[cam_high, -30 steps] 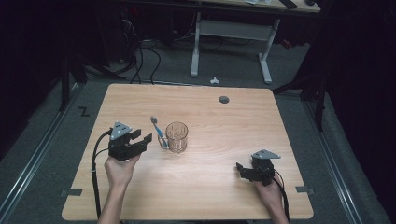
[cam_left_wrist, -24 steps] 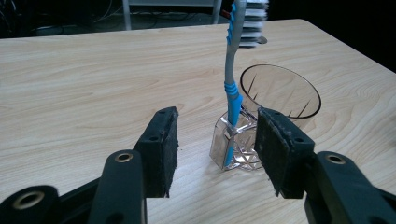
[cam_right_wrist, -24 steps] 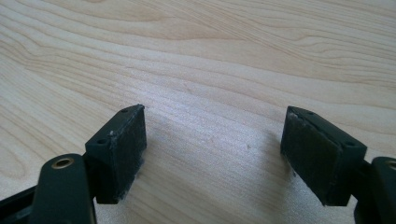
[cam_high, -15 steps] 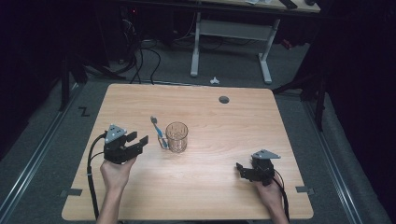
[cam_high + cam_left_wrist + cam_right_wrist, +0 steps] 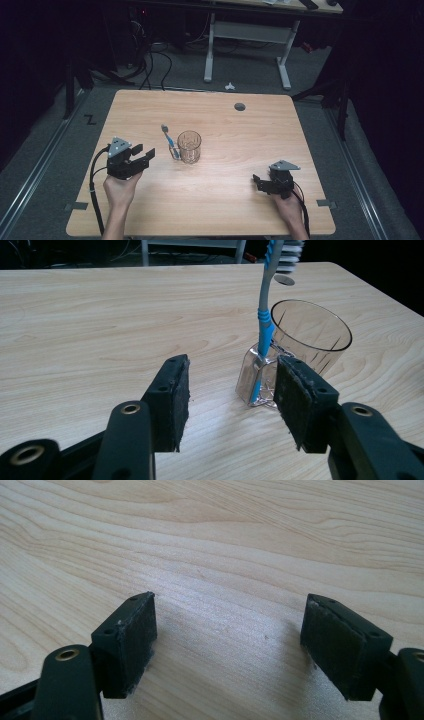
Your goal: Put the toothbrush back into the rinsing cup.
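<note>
A clear ribbed glass (image 5: 189,146) stands upright near the middle of the wooden table (image 5: 240,145). Touching its left side is a small clear holder (image 5: 256,377) with a blue and grey toothbrush (image 5: 170,141) standing upright in it, head up. My left gripper (image 5: 146,156) is open, a short way left of the holder and pointing at it. In the left gripper view the toothbrush (image 5: 264,325) and the glass (image 5: 310,337) rise just beyond the left gripper (image 5: 232,362). My right gripper (image 5: 256,183) is open low over bare wood at the front right, as is the right gripper (image 5: 230,602) in its own view.
A round cable hole (image 5: 240,106) sits near the table's far edge. Behind the table are a white desk frame (image 5: 247,37) and cables on the grey floor (image 5: 150,60). A small white scrap (image 5: 229,86) lies on the floor.
My left gripper has drawn back a little to the left and toward the table's near edge, away from the toothbrush. The right gripper has stayed put.
</note>
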`<state>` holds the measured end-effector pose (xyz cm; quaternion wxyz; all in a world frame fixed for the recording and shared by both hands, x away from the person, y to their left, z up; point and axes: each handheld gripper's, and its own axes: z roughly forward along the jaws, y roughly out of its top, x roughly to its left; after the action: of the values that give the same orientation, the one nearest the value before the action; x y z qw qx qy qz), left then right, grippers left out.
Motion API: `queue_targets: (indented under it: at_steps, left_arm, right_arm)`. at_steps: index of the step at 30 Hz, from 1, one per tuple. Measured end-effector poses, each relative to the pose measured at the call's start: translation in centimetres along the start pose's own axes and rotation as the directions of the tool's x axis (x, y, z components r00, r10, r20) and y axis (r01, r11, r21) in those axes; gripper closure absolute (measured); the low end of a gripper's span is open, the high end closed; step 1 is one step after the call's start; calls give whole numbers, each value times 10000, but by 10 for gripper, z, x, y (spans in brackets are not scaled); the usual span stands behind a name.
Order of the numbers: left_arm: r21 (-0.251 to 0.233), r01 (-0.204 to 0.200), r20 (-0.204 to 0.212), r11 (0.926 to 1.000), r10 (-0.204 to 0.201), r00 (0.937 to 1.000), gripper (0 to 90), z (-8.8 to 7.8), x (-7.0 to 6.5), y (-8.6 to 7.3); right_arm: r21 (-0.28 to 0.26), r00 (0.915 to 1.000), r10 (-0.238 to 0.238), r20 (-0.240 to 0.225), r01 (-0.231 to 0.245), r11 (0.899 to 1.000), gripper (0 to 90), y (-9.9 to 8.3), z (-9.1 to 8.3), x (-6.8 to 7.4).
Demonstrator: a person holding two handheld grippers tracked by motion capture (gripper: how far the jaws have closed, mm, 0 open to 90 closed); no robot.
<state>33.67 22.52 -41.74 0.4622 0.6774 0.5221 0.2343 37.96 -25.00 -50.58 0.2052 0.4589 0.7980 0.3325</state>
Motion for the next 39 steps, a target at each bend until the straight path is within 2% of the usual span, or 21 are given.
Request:
queue_targets:
  at_steps: [25,34,39]
  left_arm:
    - [27,444,-333,9990,-443,9985,480,-16,14,-23]
    - [82,611,-337,9981,-608,9976,478,-15,16,-30]
    - [209,579,-402,9981,-570,9976,477,-14,15,-33]
  right_arm:
    - [1,10000,-12,-8,12,10000,227,0,0,0]
    - [1,10000,-13,-6,13,10000,227,0,0,0]
    - [0,10000,-14,-4,14,10000,227,0,0,0]
